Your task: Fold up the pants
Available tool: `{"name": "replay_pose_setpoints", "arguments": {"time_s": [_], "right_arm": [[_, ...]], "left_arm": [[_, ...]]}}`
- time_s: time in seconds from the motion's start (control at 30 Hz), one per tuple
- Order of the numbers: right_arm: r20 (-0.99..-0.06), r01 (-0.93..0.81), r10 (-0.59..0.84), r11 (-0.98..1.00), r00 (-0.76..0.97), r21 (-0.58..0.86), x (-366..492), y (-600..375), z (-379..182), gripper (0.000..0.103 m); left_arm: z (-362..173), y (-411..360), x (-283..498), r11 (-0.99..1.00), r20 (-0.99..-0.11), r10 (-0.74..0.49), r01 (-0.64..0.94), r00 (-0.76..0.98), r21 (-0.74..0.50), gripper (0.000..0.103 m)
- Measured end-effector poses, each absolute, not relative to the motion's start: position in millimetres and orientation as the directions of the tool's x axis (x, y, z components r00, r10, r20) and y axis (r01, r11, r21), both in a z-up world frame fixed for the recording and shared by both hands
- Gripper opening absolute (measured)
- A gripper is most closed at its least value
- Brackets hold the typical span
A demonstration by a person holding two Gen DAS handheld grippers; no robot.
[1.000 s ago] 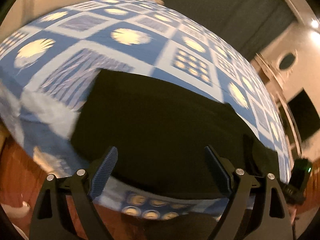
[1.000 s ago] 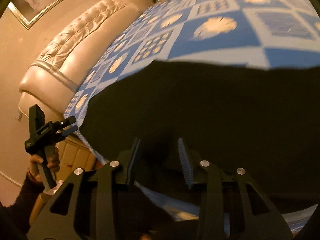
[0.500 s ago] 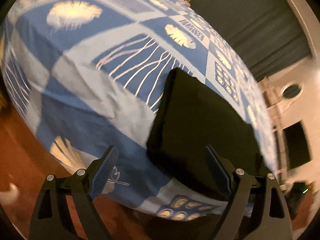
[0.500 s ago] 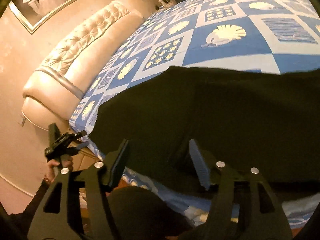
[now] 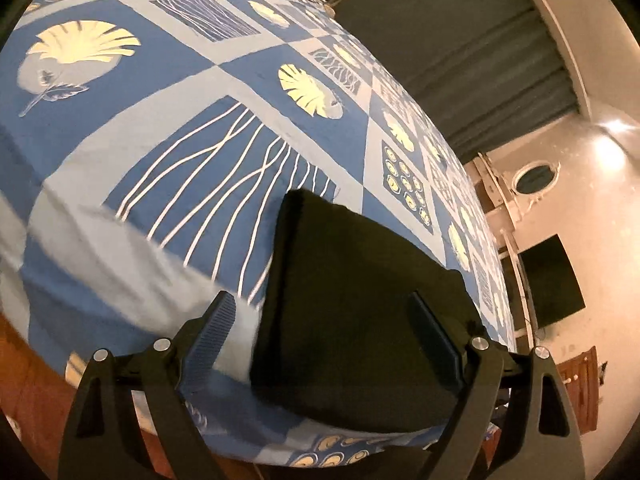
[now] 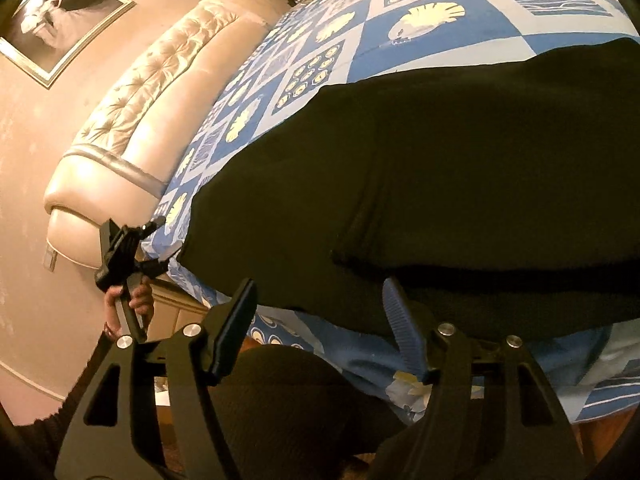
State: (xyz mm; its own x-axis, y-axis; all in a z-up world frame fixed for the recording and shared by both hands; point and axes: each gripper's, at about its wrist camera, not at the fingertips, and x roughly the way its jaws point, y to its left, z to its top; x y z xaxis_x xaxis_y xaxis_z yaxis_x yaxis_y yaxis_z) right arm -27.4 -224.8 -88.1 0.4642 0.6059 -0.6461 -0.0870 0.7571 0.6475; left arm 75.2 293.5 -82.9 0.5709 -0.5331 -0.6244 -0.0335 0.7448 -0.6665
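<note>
The black pants (image 5: 360, 320) lie folded into a thick flat stack near the front edge of the bed (image 5: 160, 160). My left gripper (image 5: 322, 312) hovers open just before the stack's left side, one finger over the blue cover and the other over the dark cloth. In the right wrist view the pants (image 6: 440, 180) fill the middle. My right gripper (image 6: 320, 292) sits at their near edge with its jaws opening, nothing pressed between the pads. The left gripper (image 6: 164, 242) shows there too, held by a hand at the bed's corner.
A cream tufted headboard (image 6: 160, 100) and a framed picture (image 6: 60, 20) stand to the left. Dark curtains (image 5: 460, 60) hang beyond the bed, with a dark screen (image 5: 552, 280) to the right. Wooden floor (image 5: 24, 380) runs below the bed edge. A dark-clad knee (image 6: 300, 400) sits under the right gripper.
The right gripper's jaws have widened and backed off a little from the pants' edge. The left gripper has swung toward the stack's left end, staying open.
</note>
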Motion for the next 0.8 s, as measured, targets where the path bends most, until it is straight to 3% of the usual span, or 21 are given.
{"name": "replay_pose_setpoints", "arguments": {"time_s": [0.17,0.27,0.33,0.37,0.4,0.43,0.47,0.8], "right_arm": [[-0.637,-0.089,0.615,0.748,0.464,0.658,-28,-221,-86,0.070],[-0.635,-0.092,0.623,0.743,0.458,0.663,-28,-217,-87,0.071],[-0.633,-0.089,0.627,0.738,0.454,0.668,-27,-216,-89,0.071],[-0.632,-0.087,0.630,0.736,0.452,0.671,-27,-215,-90,0.071],[-0.634,-0.084,0.629,0.736,0.450,0.671,-27,-214,-92,0.071],[-0.635,-0.082,0.629,0.736,0.449,0.672,-26,-214,-93,0.071],[-0.633,-0.079,0.631,0.733,0.449,0.675,-26,-214,-93,0.072],[-0.617,-0.055,0.631,0.718,0.470,0.693,-30,-222,-92,0.072]], "left_arm": [[-106,294,93,0.662,-0.591,-0.648,-0.028,0.480,-0.749,0.086],[-112,300,91,0.553,-0.496,-0.728,-0.022,0.472,-0.833,0.084],[-119,297,87,0.505,-0.460,-0.760,-0.030,0.459,-0.863,0.072],[-121,294,86,0.531,-0.484,-0.745,-0.030,0.458,-0.847,0.059],[-124,291,85,0.573,-0.522,-0.723,-0.028,0.453,-0.819,0.036],[-127,290,86,0.590,-0.543,-0.712,-0.040,0.444,-0.806,0.023],[-132,290,87,0.580,-0.542,-0.717,-0.057,0.439,-0.813,0.019],[-96,284,80,0.585,-0.520,-0.701,-0.023,0.488,-0.811,0.013]]}}
